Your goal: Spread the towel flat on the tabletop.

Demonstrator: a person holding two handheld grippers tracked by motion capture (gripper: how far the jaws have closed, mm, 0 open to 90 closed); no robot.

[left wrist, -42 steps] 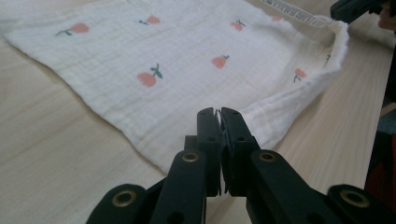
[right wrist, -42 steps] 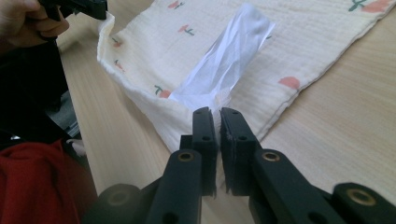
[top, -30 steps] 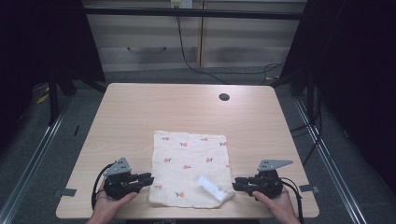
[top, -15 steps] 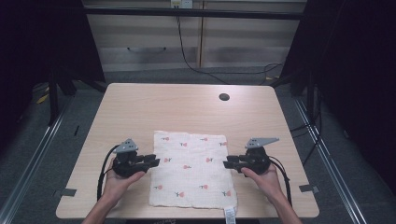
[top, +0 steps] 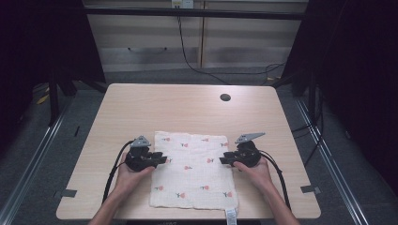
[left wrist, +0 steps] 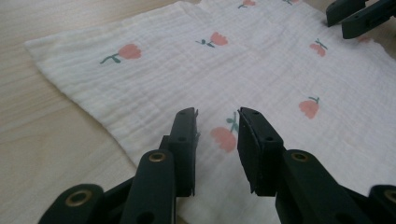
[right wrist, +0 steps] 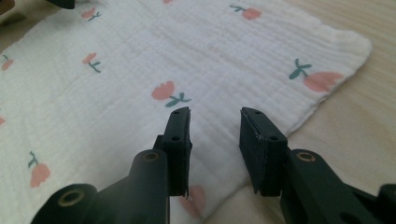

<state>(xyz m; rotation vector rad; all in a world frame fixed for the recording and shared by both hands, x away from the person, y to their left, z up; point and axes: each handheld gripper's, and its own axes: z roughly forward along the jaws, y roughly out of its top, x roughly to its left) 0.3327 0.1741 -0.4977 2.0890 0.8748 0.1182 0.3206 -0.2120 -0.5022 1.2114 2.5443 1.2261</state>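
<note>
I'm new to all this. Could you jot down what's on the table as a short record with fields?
Table: light wood, with a dark round hole near the far edge
Cloth: white with pink flowers, spread flat
Left gripper: over the cloth's left edge, jaws apart and just opening, nothing between them
Right gripper: over the right edge, likewise

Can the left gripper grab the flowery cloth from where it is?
Probably yes. The left gripper hangs right at the cloth's left edge, with its jaws apart and nothing between them, and nothing blocks the way down.
</note>
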